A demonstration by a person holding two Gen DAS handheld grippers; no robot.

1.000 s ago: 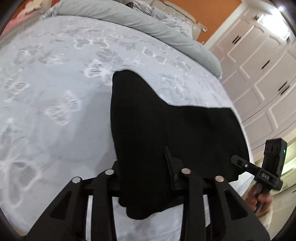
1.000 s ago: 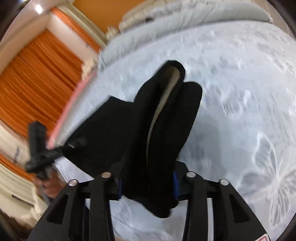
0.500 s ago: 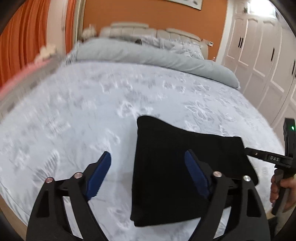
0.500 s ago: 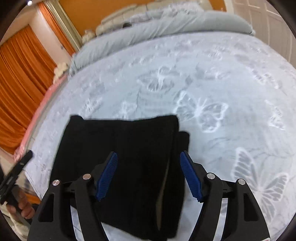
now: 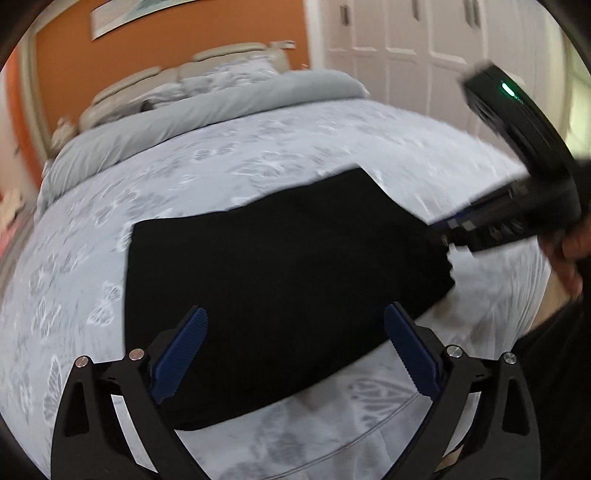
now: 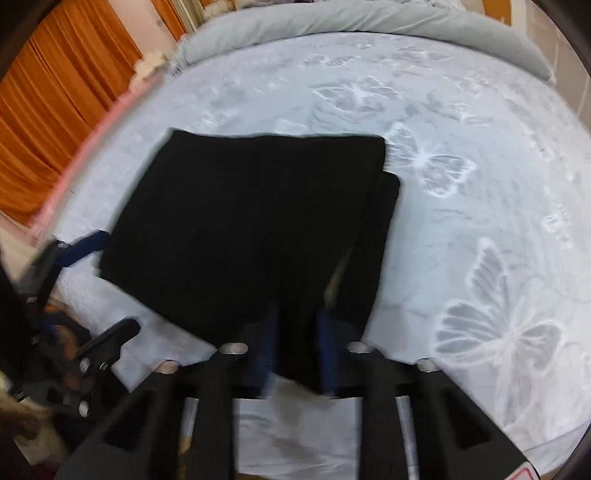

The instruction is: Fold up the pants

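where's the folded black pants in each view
Left wrist view: the folded black fabric pants fill the centre, just beyond the open left claw.
Right wrist view: they lie centre-left, their near edge between the narrowed fingers of the right claw.
Shared landmark: the rolled grey duvet along the far edge of the bed.

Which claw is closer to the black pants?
The right claw. It is pinched shut on the near edge of the black pants. The left claw is wide open over the pants' other end, holding nothing.
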